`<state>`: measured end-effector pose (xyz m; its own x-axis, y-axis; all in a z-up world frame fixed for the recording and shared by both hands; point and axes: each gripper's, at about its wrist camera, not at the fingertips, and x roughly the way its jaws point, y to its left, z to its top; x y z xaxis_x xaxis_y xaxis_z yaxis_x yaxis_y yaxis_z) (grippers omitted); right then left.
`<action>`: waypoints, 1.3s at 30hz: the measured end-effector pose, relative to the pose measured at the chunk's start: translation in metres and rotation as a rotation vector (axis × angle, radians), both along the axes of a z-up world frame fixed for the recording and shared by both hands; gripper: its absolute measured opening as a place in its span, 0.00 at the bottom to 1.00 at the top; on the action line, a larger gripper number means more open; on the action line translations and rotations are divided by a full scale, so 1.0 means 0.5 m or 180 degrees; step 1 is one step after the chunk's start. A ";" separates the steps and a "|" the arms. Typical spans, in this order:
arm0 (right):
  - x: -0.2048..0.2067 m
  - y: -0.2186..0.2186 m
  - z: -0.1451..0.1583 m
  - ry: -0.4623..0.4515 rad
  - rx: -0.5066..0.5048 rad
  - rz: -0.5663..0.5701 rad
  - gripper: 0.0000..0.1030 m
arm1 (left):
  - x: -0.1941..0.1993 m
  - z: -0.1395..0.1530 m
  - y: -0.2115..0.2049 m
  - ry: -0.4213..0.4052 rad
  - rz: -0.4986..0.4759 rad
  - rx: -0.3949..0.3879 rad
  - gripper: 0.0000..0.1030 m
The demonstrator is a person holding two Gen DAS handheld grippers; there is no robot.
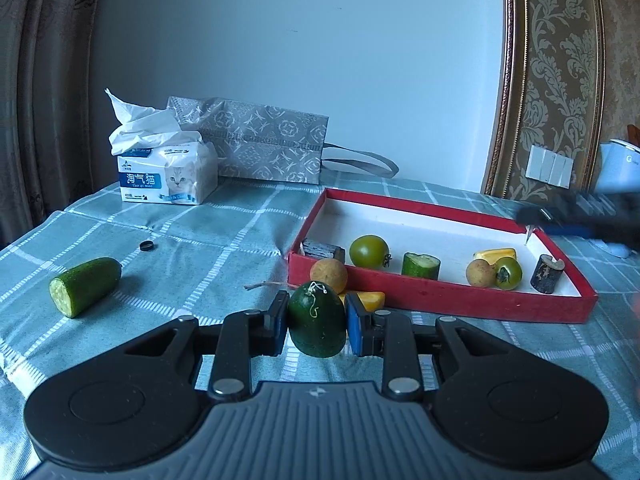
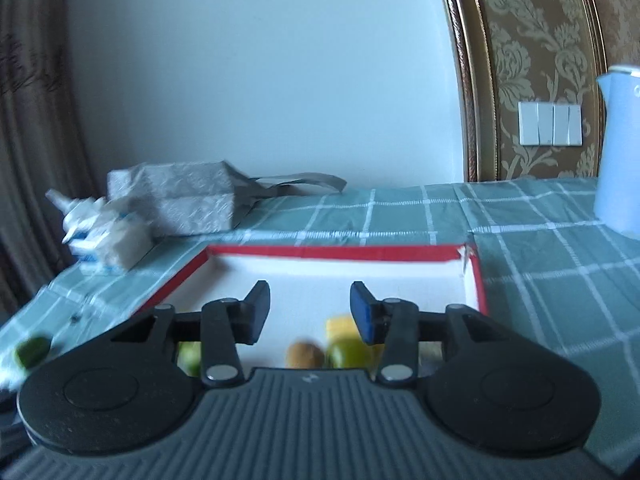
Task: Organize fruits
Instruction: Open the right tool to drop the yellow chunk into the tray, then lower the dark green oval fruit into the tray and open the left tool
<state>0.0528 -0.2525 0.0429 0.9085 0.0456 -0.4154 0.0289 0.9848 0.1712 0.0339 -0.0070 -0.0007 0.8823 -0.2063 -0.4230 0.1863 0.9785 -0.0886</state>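
Observation:
My left gripper (image 1: 317, 320) is shut on a dark green cucumber end piece (image 1: 317, 324) above the checked cloth, just short of the red tray (image 1: 440, 300). A brown round fruit (image 1: 329, 275) and a yellow chunk (image 1: 370, 300) lie on the cloth outside the tray's near wall. Inside the tray are a green tomato (image 1: 369, 251), a cucumber slice (image 1: 421, 265), a yellow piece (image 1: 496, 255), a brown fruit (image 1: 480, 273), a small green tomato (image 1: 509, 273) and two dark stubs. A cucumber half (image 1: 85, 286) lies far left. My right gripper (image 2: 310, 312) is open and empty over the tray (image 2: 332, 253).
A tissue pack (image 1: 166, 176) and a grey patterned bag (image 1: 260, 144) stand at the back left. A small black ring (image 1: 147, 245) lies on the cloth. A pale blue jug (image 2: 618, 148) stands at the right. The right gripper shows blurred in the left wrist view (image 1: 580, 216).

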 end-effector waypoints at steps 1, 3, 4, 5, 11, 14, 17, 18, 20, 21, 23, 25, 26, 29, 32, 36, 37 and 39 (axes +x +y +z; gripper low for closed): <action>-0.023 0.002 -0.006 0.0001 -0.0014 0.0037 0.40 | -0.001 0.000 0.000 -0.0006 0.0009 0.0004 0.28; -0.066 0.003 -0.023 0.0020 -0.0009 0.0106 0.40 | -0.002 0.001 -0.001 -0.0015 0.0029 0.0026 0.28; -0.085 0.004 -0.032 0.0028 -0.0004 0.0120 0.40 | -0.003 0.000 -0.002 -0.0024 0.0041 0.0043 0.28; -0.103 0.004 -0.042 0.0036 0.0001 0.0130 0.41 | -0.003 0.001 -0.002 -0.0031 0.0047 0.0052 0.28; -0.162 0.024 -0.079 0.0008 -0.0164 0.0215 0.54 | -0.008 0.001 -0.012 -0.0090 0.0069 0.0168 0.28; -0.161 0.024 -0.077 -0.0025 -0.0117 0.0256 0.59 | -0.008 0.002 -0.013 -0.0096 0.0108 0.0194 0.28; -0.160 0.020 -0.077 -0.0012 -0.0066 0.0256 0.60 | -0.008 0.009 -0.019 -0.0140 0.0153 0.0238 0.28; -0.159 0.017 -0.079 -0.0003 -0.0040 0.0259 0.60 | -0.008 0.011 -0.025 -0.0157 0.0157 0.0275 0.28; -0.157 0.014 -0.080 0.0023 -0.0010 0.0231 0.60 | -0.005 0.019 -0.040 -0.0182 0.0147 0.0343 0.28; -0.157 0.012 -0.081 0.0030 -0.0004 0.0216 0.60 | -0.003 0.024 -0.048 -0.0183 0.0119 0.0350 0.28; -0.158 0.011 -0.081 0.0016 0.0010 0.0205 0.60 | 0.000 0.032 -0.068 -0.0214 0.0080 0.0387 0.28; -0.160 0.010 -0.081 0.0006 0.0017 0.0212 0.60 | 0.005 0.043 -0.090 -0.0245 0.0040 0.0426 0.28; -0.160 0.009 -0.082 0.0006 0.0024 0.0215 0.60 | 0.010 0.049 -0.103 -0.0235 0.0020 0.0436 0.28; -0.160 0.006 -0.082 0.0016 0.0053 0.0212 0.60 | 0.033 0.062 -0.138 -0.0220 -0.0010 0.0462 0.28; -0.159 0.003 -0.084 0.0027 0.0085 0.0209 0.60 | 0.060 0.070 -0.171 -0.0243 -0.0006 0.0520 0.28; -0.154 -0.001 -0.086 0.0067 0.0131 0.0208 0.60 | 0.099 0.083 -0.203 -0.0268 0.0003 0.0570 0.28; -0.154 -0.005 -0.087 0.0064 0.0167 0.0200 0.60 | 0.109 0.085 -0.210 -0.0263 -0.0001 0.0574 0.28; -0.152 -0.009 -0.089 0.0093 0.0213 0.0190 0.60 | 0.130 0.088 -0.223 -0.0230 -0.0025 0.0572 0.28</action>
